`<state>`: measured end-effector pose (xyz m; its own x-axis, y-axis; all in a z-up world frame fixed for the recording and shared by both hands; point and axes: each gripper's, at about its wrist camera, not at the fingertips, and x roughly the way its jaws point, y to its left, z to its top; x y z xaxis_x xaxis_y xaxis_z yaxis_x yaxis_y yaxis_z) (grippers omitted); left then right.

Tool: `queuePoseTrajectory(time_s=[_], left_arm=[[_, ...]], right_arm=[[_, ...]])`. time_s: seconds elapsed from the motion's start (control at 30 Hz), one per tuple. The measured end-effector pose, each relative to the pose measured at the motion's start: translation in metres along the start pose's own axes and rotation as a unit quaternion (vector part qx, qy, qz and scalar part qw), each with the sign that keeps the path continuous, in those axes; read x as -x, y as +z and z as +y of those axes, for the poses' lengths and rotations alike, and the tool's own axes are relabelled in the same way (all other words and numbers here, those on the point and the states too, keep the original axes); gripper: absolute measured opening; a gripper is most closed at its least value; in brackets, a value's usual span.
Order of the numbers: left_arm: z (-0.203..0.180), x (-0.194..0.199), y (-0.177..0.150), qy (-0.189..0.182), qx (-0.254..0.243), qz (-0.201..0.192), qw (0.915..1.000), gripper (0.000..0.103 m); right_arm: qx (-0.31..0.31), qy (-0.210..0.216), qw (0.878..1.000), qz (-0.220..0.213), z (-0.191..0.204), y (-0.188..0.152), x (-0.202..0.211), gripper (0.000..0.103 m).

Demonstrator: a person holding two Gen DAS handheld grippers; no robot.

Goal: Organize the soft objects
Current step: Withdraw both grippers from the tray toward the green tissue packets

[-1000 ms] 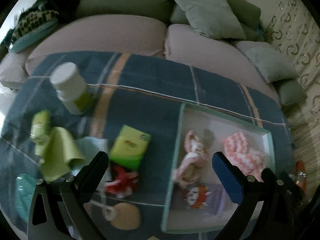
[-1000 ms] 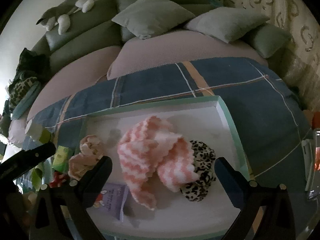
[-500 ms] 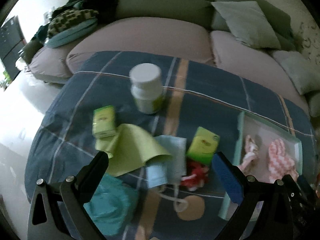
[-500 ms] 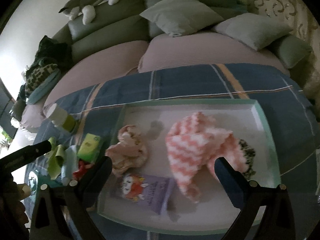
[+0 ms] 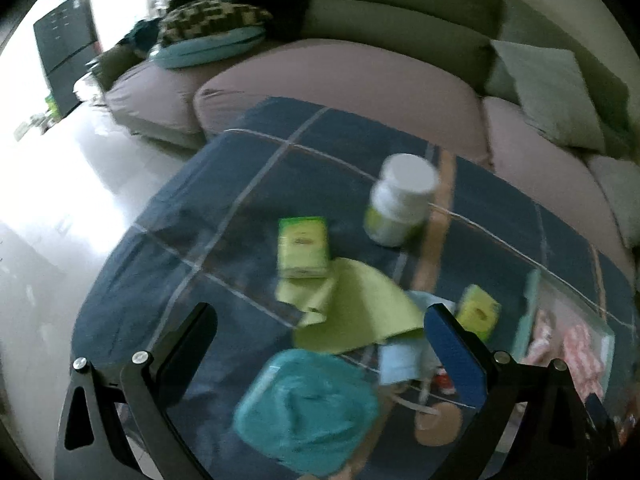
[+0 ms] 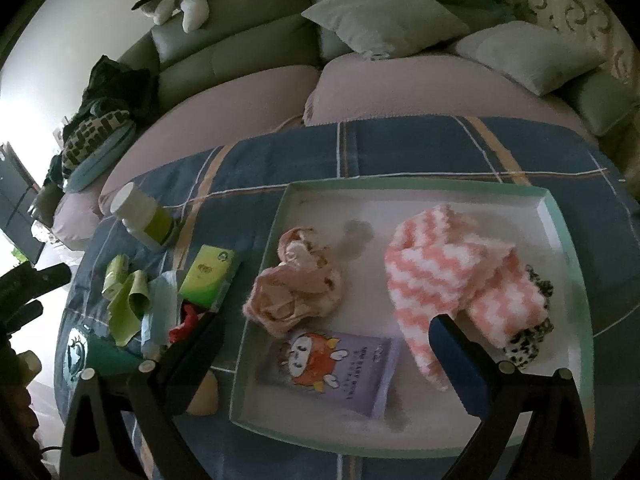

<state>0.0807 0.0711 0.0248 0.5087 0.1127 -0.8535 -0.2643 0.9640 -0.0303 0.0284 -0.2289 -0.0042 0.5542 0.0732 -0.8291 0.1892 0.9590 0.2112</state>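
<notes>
My left gripper (image 5: 318,320) is open and empty, hovering over a teal soft pack (image 5: 308,404), a lime green cloth (image 5: 360,312) and a light blue cloth (image 5: 404,356) on the blue plaid table cover. Open and empty too, my right gripper (image 6: 326,326) hangs above the green-rimmed white tray (image 6: 568,240). The tray holds a pink-and-white zigzag fleece (image 6: 444,268), a leopard-print piece (image 6: 532,340), a pink crumpled cloth (image 6: 296,288) and a purple cartoon pack (image 6: 332,364). Left of the tray lies a small red item (image 6: 186,320).
A white bottle (image 5: 400,200), a green box (image 5: 303,246) and a green tissue pack (image 5: 478,314) stand among the cloths. A sofa with cushions (image 6: 384,16) runs behind the table. Bright floor (image 5: 60,184) lies beyond the table's left edge.
The left wrist view has swung left from the tray to the loose cloths, and the teal pack now sits under the fingers. The right gripper drew back slightly. Both stay open.
</notes>
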Motion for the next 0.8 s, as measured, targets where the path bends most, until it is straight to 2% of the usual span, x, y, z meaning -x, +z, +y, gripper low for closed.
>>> queuePoseTrajectory(time_s=[0.13,0.4,0.6,0.8], left_arm=[[0.025,-0.006,0.003,0.007,0.024,0.003,0.9997,0.103],[0.055,-0.018,0.010,0.001,0.061,-0.002,0.9982,0.103],[0.069,-0.027,0.021,-0.010,0.073,-0.011,0.9972,0.103],[0.079,-0.041,0.025,-0.025,0.087,0.005,0.9959,0.103]], right_arm=[[0.018,-0.015,1.000,0.002,0.009,-0.002,-0.003,0.103],[0.037,-0.017,0.999,0.005,0.028,-0.005,-0.007,0.103],[0.044,0.001,0.999,-0.005,0.045,-0.001,-0.005,0.103],[0.060,0.005,0.998,-0.013,0.068,0.008,-0.008,0.103]])
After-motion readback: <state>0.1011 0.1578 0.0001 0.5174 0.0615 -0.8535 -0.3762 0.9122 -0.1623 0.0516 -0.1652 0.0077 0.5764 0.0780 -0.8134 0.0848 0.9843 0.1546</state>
